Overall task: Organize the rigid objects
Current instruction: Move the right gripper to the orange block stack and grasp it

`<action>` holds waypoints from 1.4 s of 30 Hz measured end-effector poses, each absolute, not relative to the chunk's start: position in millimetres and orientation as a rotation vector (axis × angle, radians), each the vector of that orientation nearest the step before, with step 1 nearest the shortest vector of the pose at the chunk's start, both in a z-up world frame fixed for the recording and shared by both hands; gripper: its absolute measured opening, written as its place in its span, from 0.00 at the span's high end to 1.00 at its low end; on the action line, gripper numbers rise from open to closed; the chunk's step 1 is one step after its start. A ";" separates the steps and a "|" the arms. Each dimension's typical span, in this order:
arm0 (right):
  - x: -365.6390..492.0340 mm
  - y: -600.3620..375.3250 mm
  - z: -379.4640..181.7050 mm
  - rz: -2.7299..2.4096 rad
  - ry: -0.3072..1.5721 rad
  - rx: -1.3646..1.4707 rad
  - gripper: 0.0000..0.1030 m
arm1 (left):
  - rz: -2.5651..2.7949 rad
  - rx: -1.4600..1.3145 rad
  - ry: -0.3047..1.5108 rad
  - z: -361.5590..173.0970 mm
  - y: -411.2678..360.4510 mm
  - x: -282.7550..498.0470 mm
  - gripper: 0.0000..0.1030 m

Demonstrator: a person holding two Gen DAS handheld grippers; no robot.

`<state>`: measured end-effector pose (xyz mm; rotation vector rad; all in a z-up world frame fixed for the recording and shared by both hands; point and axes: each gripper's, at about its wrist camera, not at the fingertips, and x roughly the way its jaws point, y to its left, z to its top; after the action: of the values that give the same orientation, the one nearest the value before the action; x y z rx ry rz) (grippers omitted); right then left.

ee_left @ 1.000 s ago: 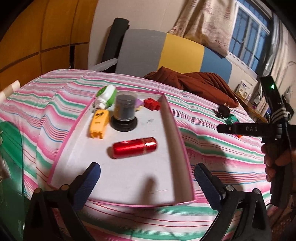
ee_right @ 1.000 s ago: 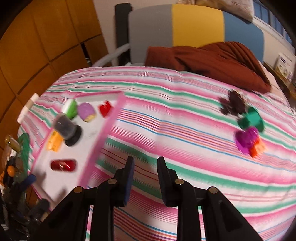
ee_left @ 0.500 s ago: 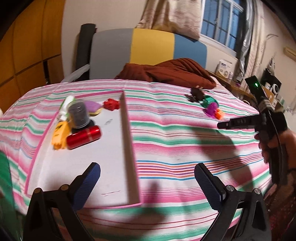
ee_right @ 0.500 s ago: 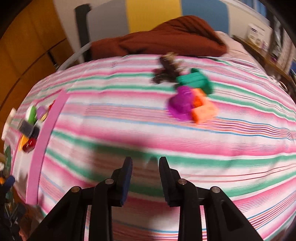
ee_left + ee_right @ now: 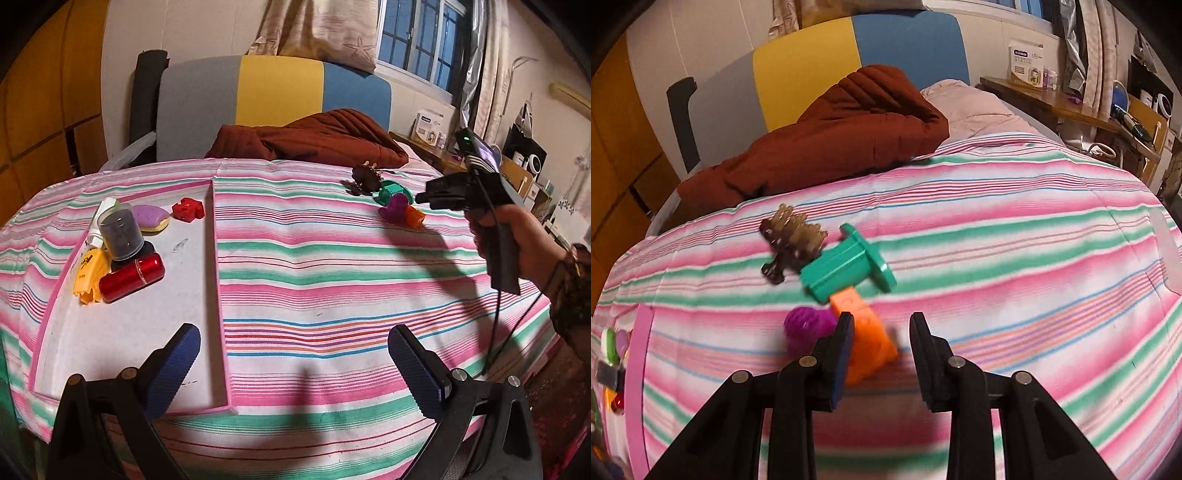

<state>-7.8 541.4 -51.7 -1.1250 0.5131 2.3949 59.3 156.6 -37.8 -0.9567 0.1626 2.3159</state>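
The right hand-held gripper (image 5: pixel 881 332), jaws parted and empty, is being lined up on the orange block (image 5: pixel 866 341) at lower centre; the left hand-held gripper (image 5: pixel 293 354) is being held wide open.

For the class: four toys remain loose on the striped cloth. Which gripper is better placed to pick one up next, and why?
Right. The right gripper is open beside the orange block, while the left gripper hangs open near the tray, far from the cluster.

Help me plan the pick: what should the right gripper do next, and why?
Probably ease forward and slightly left to centre on the orange block. The right gripper is open, but the block sits by its left finger, not between the two, with the purple piece close alongside.
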 end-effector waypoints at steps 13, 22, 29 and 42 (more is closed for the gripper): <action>-23.8 496.6 -40.6 2.648 0.483 -1.217 0.67 | 2.312 -0.980 0.188 -42.7 165.2 59.1 0.01; -14.2 528.9 -47.8 2.485 0.520 -1.172 0.59 | 2.301 -0.978 0.194 -43.2 168.4 61.3 0.01; -32.1 508.6 -78.3 2.469 0.441 -1.346 0.59 | 2.298 -0.968 0.210 -42.9 171.3 65.1 0.01; -19.3 506.9 -75.8 2.425 0.449 -1.400 0.59 | 2.274 -0.976 0.240 -47.4 183.7 67.0 0.01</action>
<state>-19.3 506.9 -75.8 -1.3997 0.4493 2.4250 67.0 183.7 -47.4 -0.9759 0.2404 2.2737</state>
